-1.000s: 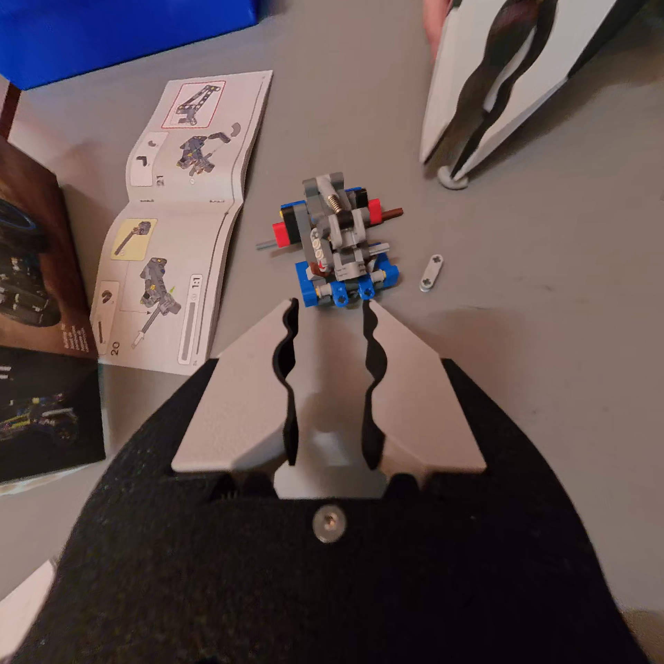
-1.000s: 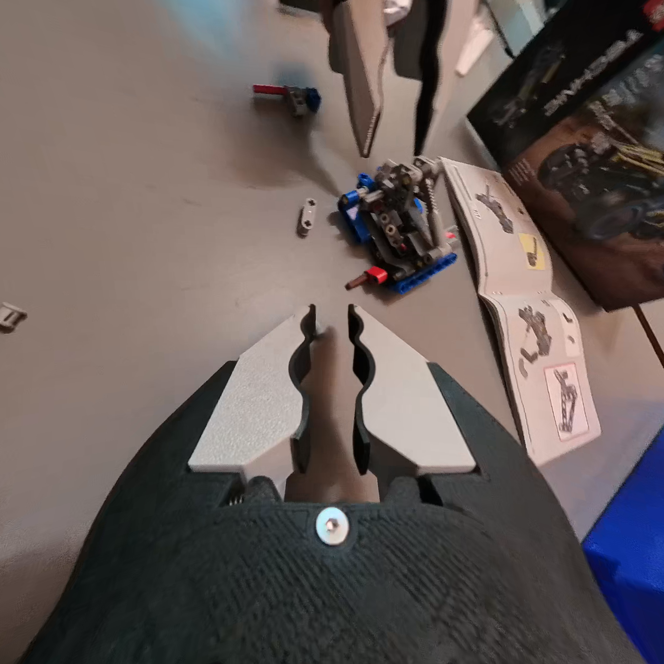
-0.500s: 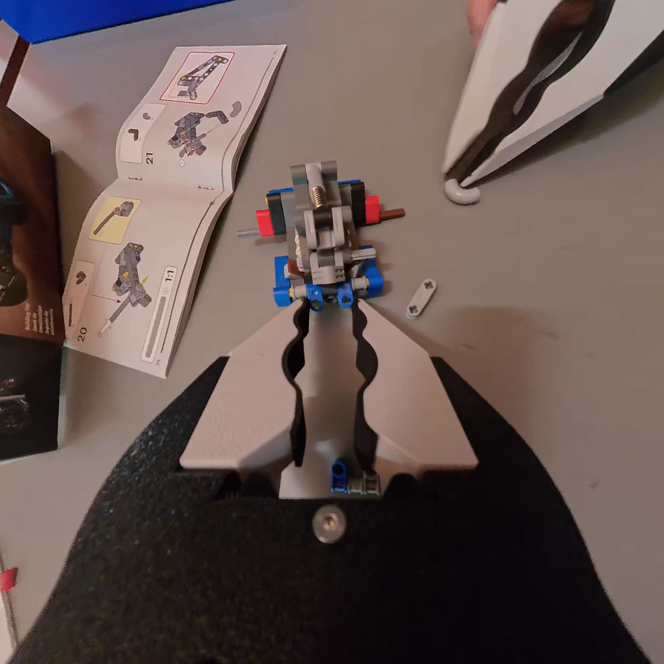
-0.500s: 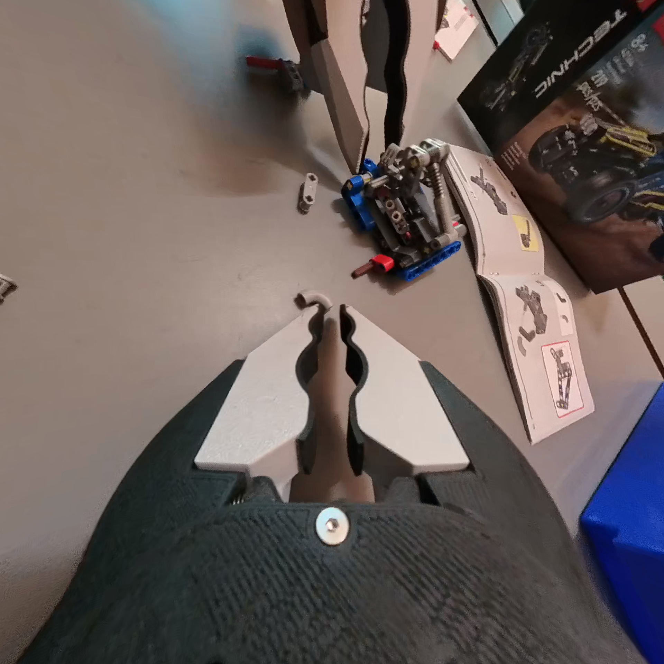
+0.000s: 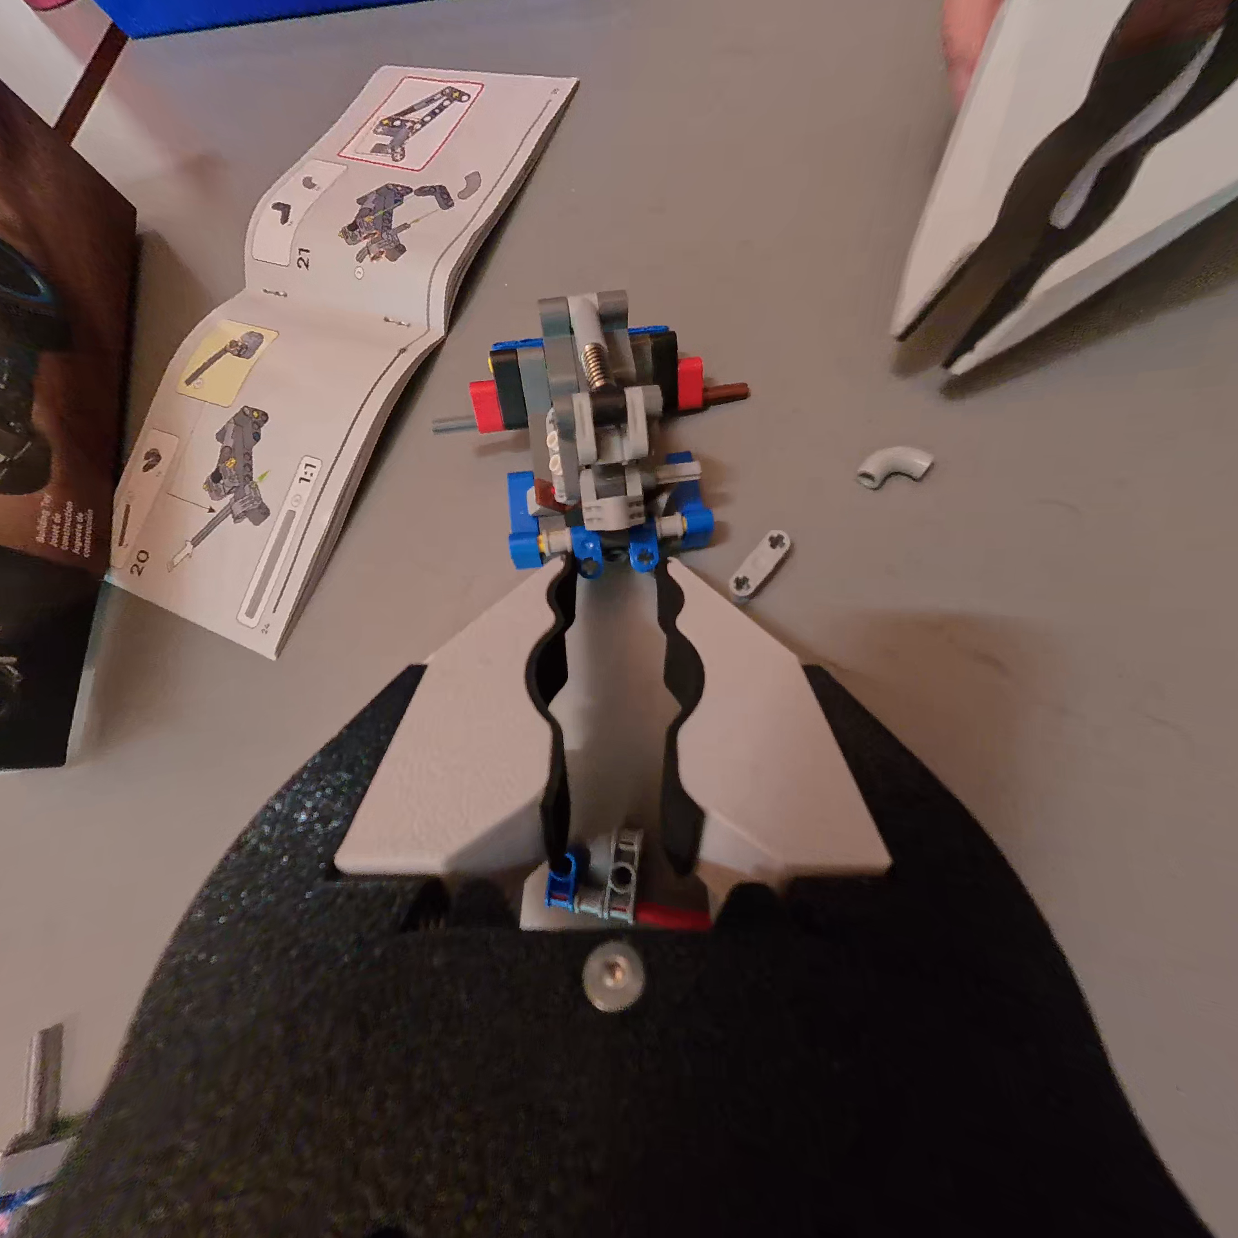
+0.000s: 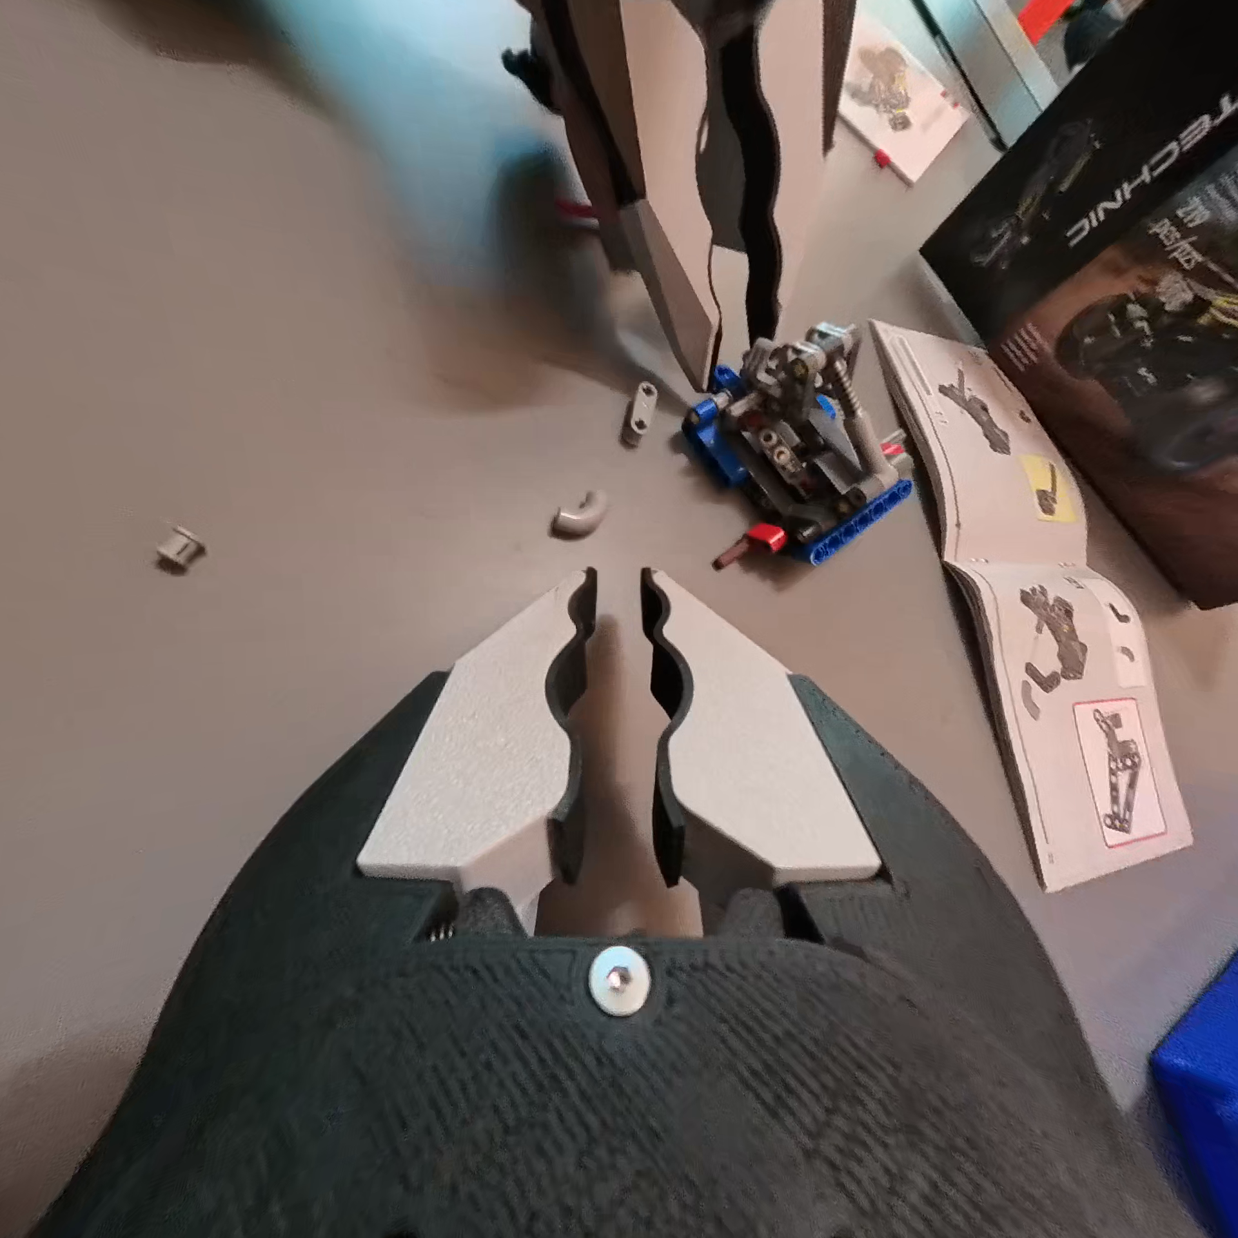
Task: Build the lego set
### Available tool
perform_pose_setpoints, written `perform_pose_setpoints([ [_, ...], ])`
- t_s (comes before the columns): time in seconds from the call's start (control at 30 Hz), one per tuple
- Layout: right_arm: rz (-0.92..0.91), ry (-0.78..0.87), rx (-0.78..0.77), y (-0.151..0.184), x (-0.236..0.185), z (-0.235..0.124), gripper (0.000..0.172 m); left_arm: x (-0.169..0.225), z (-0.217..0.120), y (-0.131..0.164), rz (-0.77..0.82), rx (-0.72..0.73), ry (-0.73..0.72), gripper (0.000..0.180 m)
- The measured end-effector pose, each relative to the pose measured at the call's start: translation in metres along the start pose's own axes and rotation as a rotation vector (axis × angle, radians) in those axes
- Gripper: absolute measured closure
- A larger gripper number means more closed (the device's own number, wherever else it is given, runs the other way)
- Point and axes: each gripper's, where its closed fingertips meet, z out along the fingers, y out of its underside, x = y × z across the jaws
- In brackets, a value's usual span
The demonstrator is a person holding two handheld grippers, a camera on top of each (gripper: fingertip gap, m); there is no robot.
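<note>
Leftmost, an open booklet is lying on the grey tabletop; beside it, the left tongs are clamping the brick model by its blue end; farther right, past a curved grey piece, the right tongs are hanging slightly apart, holding nothing

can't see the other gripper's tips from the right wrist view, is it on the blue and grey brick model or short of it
Observer: On it. In the left wrist view, the left gripper has its fingers against the outer sides of two blue connectors at the near end of the blue and grey plastic brick model.
Operator: anything under that gripper
Observer: A small blue, grey and red brick piece shows between the finger bases.
Operator: and the model's far side from me
Observer: A thin grey axle sticks out toward the open paper instruction booklet.
</note>
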Motion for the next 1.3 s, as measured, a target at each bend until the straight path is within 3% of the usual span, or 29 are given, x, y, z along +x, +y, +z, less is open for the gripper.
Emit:
perform_pose_setpoints([
  [0.23, 0.153, -0.001, 0.025, -0.025, -0.005, 0.015, 0.144, -0.002, -0.012, -0.001, -0.016, 0.025, -0.012, 0.160],
  [0.3, 0.125, -0.063, -0.037, -0.017, -0.016, 0.021, 0.142, -0.003, -0.016, -0.001, -0.017, 0.033, -0.021, 0.160],
  [0.33, 0.104, -0.062, -0.082, -0.010, -0.017, 0.024, 0.142, -0.004, -0.019, -0.001, -0.010, 0.036, -0.032, 0.161],
  [0.4, 0.091, -0.040, -0.086, -0.009, -0.014, 0.027, 0.159, -0.005, -0.024, -0.003, 0.011, 0.046, -0.052, 0.161],
  [0.63, 0.133, -0.006, -0.082, -0.005, -0.006, 0.025, 0.160, 0.039, -0.033, -0.021, 0.185, 0.173, 0.020, 0.160],
  [0.8, 0.485, -0.130, 0.168, -0.040, -0.003, 0.010, 0.160, 0.061, -0.030, -0.041, 0.471, 0.292, -0.079, 0.152],
  [0.9, 0.648, -0.283, 0.312, -0.059, -0.009, -0.001, 0.161, 0.065, -0.029, -0.053, 0.545, 0.341, -0.103, 0.153],
  [1.0, 0.706, -0.337, 0.408, -0.071, -0.010, -0.008, 0.161, 0.078, -0.030, -0.062, 0.563, 0.408, -0.027, 0.167],
  [1.2, 0.670, -0.364, 0.426, -0.073, -0.014, -0.010, 0.164, 0.081, -0.034, -0.062, 0.466, 0.418, 0.070, 0.175],
  [1.3, 0.584, -0.267, 0.371, -0.066, -0.009, -0.004, 0.158, 0.074, -0.036, -0.062, 0.370, 0.397, 0.085, 0.175],
])
